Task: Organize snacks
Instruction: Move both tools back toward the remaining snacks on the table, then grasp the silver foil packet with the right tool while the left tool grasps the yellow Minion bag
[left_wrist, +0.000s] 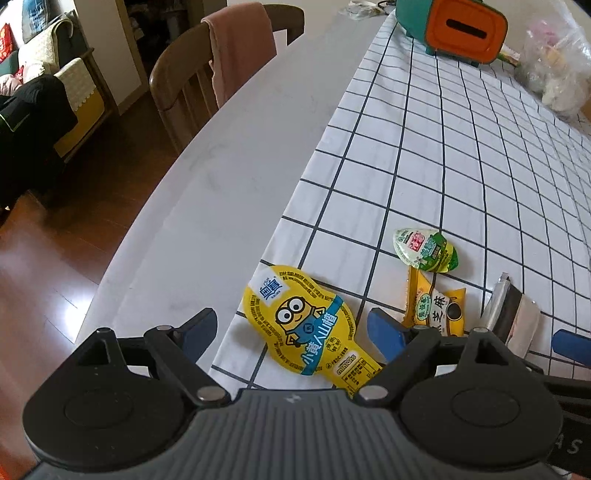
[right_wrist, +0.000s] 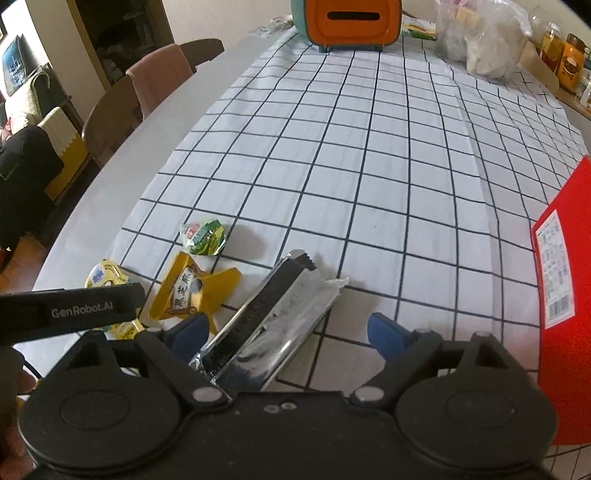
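Hovering wide open, the left gripper (left_wrist: 291, 334) straddles the yellow Minions snack (left_wrist: 308, 326) on the checked cloth (left_wrist: 424, 166); the right gripper (right_wrist: 286, 334), equally spread and empty, brackets the silver packet (right_wrist: 266, 321).

White cloth with dark grid lines (right_wrist: 369, 166) over pale grey worktop (left_wrist: 221, 184). Yellow minion-print snack pouch (left_wrist: 310, 325), blue band across it. Green-and-white jelly cup (left_wrist: 424, 249), red label patch. Yellow sesame packet (right_wrist: 192, 291). Silver foil wrapper (right_wrist: 273, 317), black stripe. Red flat box (right_wrist: 565, 295), white label. Orange-fronted teal container (right_wrist: 351, 22).
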